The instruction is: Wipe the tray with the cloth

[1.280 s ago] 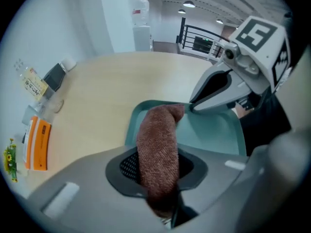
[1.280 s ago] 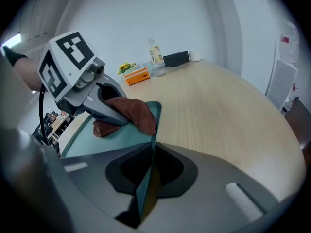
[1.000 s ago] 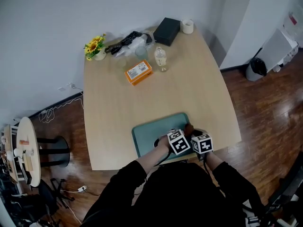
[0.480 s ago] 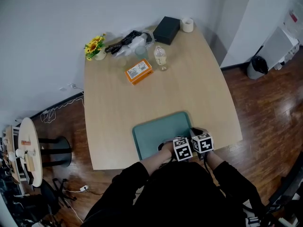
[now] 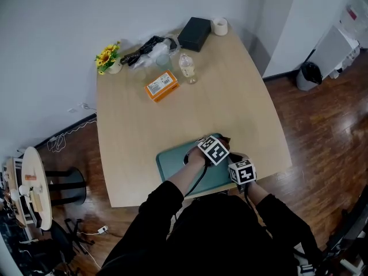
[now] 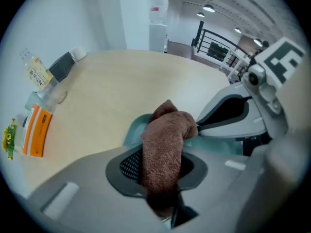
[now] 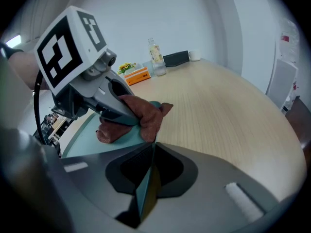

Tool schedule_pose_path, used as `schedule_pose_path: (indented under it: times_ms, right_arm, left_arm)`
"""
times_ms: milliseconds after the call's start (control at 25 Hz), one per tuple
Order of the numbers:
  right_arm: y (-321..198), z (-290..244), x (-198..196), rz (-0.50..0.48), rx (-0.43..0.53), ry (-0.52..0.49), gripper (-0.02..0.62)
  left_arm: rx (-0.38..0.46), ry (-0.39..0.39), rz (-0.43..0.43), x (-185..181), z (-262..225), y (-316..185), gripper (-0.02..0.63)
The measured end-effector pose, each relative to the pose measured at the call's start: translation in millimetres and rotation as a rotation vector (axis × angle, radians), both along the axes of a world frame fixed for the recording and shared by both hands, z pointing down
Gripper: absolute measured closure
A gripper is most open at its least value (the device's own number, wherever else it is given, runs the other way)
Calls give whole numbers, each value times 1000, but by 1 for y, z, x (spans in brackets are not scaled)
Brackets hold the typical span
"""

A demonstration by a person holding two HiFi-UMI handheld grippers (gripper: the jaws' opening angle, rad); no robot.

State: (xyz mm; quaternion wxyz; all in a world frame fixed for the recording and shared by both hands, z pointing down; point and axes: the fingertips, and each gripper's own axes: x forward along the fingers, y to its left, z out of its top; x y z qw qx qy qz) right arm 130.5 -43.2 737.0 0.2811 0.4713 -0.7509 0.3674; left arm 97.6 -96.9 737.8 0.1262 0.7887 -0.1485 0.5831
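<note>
While the right gripper (image 7: 148, 166) pinches the tray (image 7: 90, 132) rim, the left gripper (image 6: 163, 159), clamped on the cloth (image 6: 167, 125), may overrun the corner.

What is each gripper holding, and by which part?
The left gripper pinches the brown cloth at a bunched fold. The right gripper clamps the teal tray by its rim.

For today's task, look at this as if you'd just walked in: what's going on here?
A person with two handheld grippers is wiping a teal tray on a wooden table. The left gripper is clamped on a brown cloth, which rests at the tray's far right corner. The right gripper pinches the tray's rim, apparently steadying it.
</note>
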Motion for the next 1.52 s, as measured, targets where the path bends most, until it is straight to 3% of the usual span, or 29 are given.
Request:
schedule_pose_path:
  times_ms: [160,320,520,600,680,800,920,1040,1400,1520]
  right_arm:
    - [1,1,2,3,0,0,571]
    - [2,0,3,-9,9,10,571]
    - [2,1,6,-10,1,6,571]
    - [2,2,5,-8,1,4,571]
    - [1,2,5,-8,0,3,571]
    - [0,2,6,-8,0,10,571]
    - [0,2,5,-6,9,18,571]
    - [-1,2,5,-6,14,22,571]
    - [-1,3,5,4,17,25,571]
    - [-1,2,4,9,15,22,571]
  left_arm:
    - [-22,20,34,12,2,29,534]
    - [-153,132,-34,13,-12,80,534]
    - [-237,259,49,6,-26,154,534]
    - [-235,272,57,-6,-22,170,534]
    - [-180,236,67,-32,-14,174,534]
    - [-110,189,8,-91,-5,171,534]
    - [-109,153,-133,-160,7,162,534]
    - [-103,142,-251,-203,9,140,534]
    - [35,114,-365,-239,-5,42,534]
    - [64,80,-337,-227,-6,4,534]
